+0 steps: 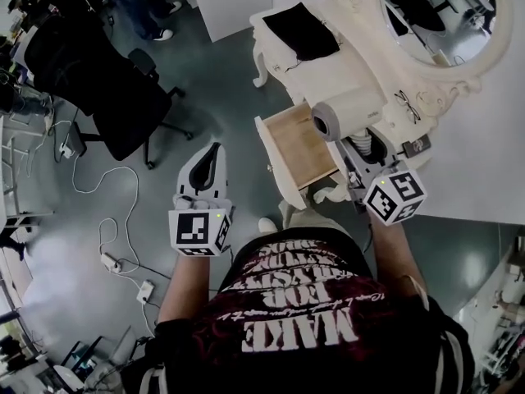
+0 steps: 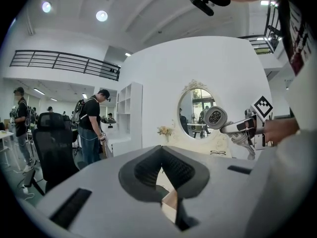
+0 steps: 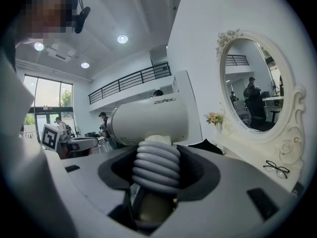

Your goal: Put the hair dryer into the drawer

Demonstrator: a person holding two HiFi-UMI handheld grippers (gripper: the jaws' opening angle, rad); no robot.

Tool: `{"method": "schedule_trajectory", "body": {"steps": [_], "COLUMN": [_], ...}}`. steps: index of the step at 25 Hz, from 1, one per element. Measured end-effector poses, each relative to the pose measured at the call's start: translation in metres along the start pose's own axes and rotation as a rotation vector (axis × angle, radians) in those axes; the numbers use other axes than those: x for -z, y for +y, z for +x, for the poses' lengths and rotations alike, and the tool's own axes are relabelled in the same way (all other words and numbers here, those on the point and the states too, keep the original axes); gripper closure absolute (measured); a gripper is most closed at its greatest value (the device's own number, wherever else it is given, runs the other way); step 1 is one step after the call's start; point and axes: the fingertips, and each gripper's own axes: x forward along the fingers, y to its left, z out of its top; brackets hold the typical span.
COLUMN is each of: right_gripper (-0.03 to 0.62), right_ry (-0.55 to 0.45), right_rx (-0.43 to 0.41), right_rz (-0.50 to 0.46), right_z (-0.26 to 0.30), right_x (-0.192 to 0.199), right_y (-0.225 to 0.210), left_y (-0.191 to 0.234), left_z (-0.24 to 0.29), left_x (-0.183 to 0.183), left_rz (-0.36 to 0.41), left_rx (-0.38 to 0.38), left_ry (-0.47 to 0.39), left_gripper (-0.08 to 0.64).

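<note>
The white hair dryer [image 1: 349,113] hangs over the back end of the open wooden drawer [image 1: 297,148] of the white vanity. My right gripper [image 1: 361,149] is shut on its grey ribbed handle [image 3: 156,165], and the barrel [image 3: 148,120] lies crosswise above the jaws. My left gripper [image 1: 215,151] is out to the left of the drawer front, over the floor, shut and holding nothing. In the left gripper view its jaws [image 2: 161,150] meet at the tips. The hair dryer [image 2: 215,117] shows there at the right, in front of the mirror.
A black cloth [image 1: 301,29] and a pair of glasses [image 1: 408,105] lie on the vanity top under the oval mirror [image 1: 443,11]. A black office chair [image 1: 123,97] stands at the left. Cables and power strips [image 1: 111,261] trail on the floor. People stand farther back [image 2: 91,125].
</note>
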Motion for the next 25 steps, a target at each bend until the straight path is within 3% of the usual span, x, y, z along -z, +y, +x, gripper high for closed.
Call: {"method": "schedule_trajectory", "body": {"steps": [12,25], "right_gripper": [0.362,0.362], "right_ry": [0.064,0.186], "right_rx": [-0.065,-0.099], "right_rz": [0.020,0.048], "right_z": [0.059,0.095], "right_x": [0.007,0.070], "right_y": [-0.045,-0.071], "left_y": [0.013,0.014], "left_z": [0.063,0.083], "left_x": [-0.012,0.035], "left_rz": [-0.008,-0.093], "left_rx": [-0.048,-0.080], "left_ry": [-0.003,0.055], "left_gripper": [0.555,0.555]}}
